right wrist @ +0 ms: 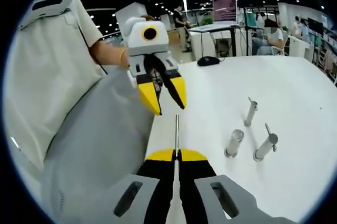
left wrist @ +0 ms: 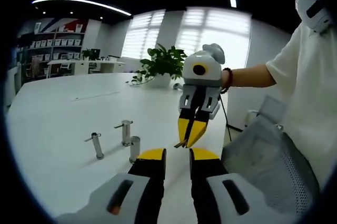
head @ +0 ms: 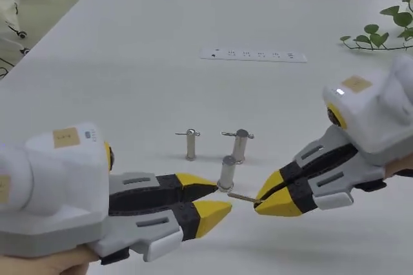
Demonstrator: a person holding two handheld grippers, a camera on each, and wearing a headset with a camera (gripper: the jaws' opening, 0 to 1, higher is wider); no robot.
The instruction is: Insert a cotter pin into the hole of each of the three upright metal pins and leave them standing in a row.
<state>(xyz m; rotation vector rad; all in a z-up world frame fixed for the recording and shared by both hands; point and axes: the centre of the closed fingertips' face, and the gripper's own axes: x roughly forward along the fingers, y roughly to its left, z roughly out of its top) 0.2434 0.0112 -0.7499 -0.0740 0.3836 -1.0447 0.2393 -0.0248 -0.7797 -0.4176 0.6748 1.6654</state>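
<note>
1. right gripper (head: 259,203): fingers (head: 279,188) clamped on one cotter pin (head: 242,197) by its end. The rest sticks out ahead of the fingertips.
2. left gripper (head: 223,196): fingers (head: 193,181) apart, holding nothing, tips facing the right gripper's tips.
3. bare metal pin (head: 226,172): upright on the surface (head: 129,62), just beyond the gap between the two sets of fingertips. It is close to both and looks clear of both.
4. Key relation: the cotter pin's long axis runs roughly level, straight out along the right fingers toward the left gripper. In the right gripper view the bare metal pin stands to the right of that line, so it isn't aimed yet. It likely needs a swing and a lift to the top; the hole is too small to see.
5. The right gripper carries the part. The left fingers are near enough to steady the bare metal pin.
6. Count: three metal pins. first fitted pin (head: 191,144) and second fitted pin (head: 240,144) stand farther beyond the fingertips, with seated cotter pins (head: 186,133) (head: 237,135) through their tops. Three cotter pins in all: two seated, one held.
</note>
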